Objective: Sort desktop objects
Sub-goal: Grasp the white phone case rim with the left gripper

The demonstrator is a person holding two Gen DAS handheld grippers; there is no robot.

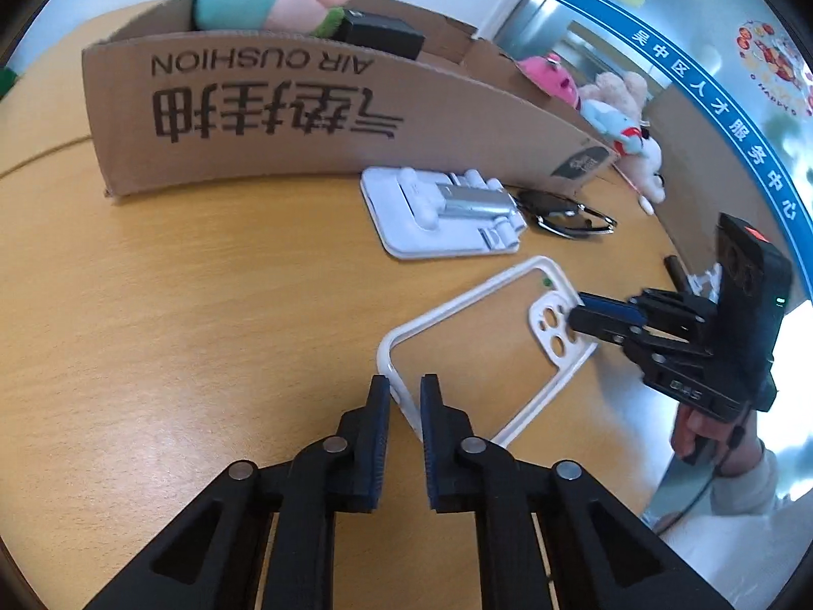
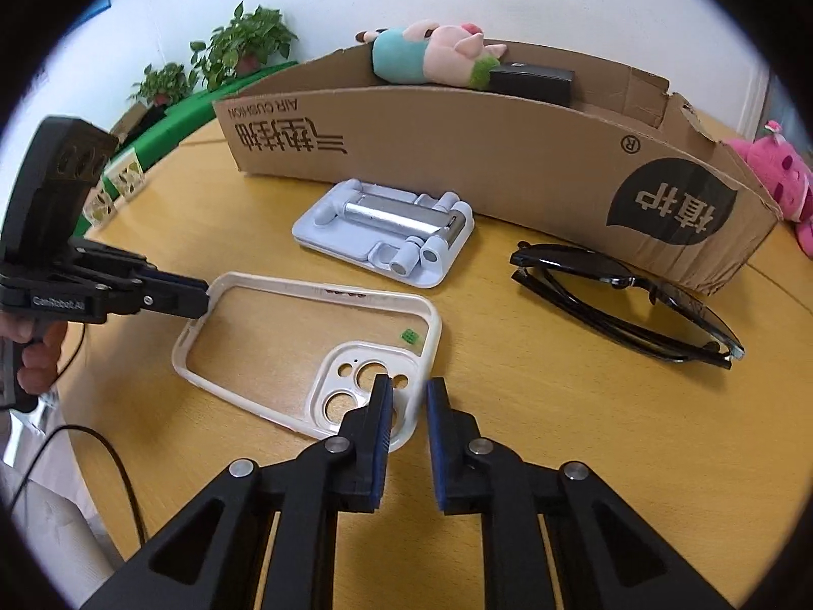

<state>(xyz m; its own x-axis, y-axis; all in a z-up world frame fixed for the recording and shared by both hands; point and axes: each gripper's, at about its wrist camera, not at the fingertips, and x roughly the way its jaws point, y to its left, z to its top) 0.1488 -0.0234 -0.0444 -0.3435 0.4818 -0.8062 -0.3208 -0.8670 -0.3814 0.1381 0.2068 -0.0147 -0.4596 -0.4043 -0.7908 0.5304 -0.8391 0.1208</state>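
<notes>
The left tongs point(image 1: 405, 394) stand narrowly parted with the bottom rim of the phone case point(image 1: 488, 340) between their pads; whether the pads press the rim I cannot tell. The right tongs point(image 2: 409, 396) are likewise narrowly parted at the case's camera corner, one pad over the lens cut-outs, the other just outside the rim; a firm grip does not show. In the right wrist view the left tongs point(image 2: 200, 300) meet the case point(image 2: 305, 345) at its far short end, and in the left wrist view the right tongs point(image 1: 576, 312) reach its camera corner. The case, white-rimmed with a clear back, lies flat on the wooden surface point(image 1: 203, 315), and everything else is placed from it. Just beyond the case lies a folded white phone stand point(image 1: 442, 211) with a silver bar. Beyond and to the right of the case, near the stand, lie black sunglasses point(image 2: 625, 300), folded. Behind the stand and the sunglasses, farther from the case, runs a long cardboard box point(image 2: 482, 162) with printed text; in it lie a pig plush point(image 2: 432, 56) in a teal shirt and a black box point(image 2: 533, 84) touching it. Past the box's right end, well away from the case, sits a pink plush point(image 2: 777, 178).
</notes>
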